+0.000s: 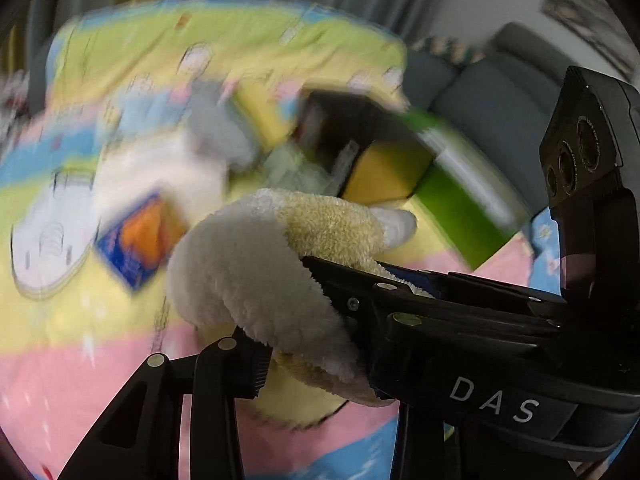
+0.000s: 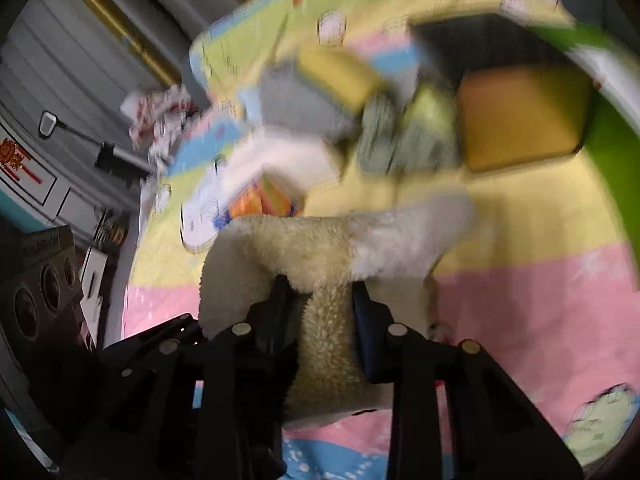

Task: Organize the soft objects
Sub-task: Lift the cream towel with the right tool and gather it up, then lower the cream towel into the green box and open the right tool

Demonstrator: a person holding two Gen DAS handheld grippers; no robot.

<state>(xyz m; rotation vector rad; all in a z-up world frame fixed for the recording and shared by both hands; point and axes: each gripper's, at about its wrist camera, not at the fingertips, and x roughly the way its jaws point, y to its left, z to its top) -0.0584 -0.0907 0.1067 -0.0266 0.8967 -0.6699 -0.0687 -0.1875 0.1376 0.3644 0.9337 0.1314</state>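
Note:
A cream and white fluffy plush toy [image 1: 256,264] is held between both grippers above the bed. My left gripper [image 1: 280,320] is shut on its lower part. The right gripper [image 1: 460,312] shows in the left wrist view as a black body marked DAS, gripping the toy from the right. In the right wrist view my right gripper [image 2: 320,300] is shut on the toy's [image 2: 320,248] narrow middle. A black storage box with a green flap [image 2: 600,128] holds a yellow cushion [image 2: 520,116]. Grey soft items [image 2: 296,100] lie blurred behind.
The bed has a pastel pink, yellow and blue cartoon cover [image 2: 520,320]. A blue and orange book or pack [image 1: 140,240] lies on it. A grey sofa [image 1: 500,92] stands beyond the bed. Curtains and a cabinet [image 2: 48,184] are at the side. The background is motion-blurred.

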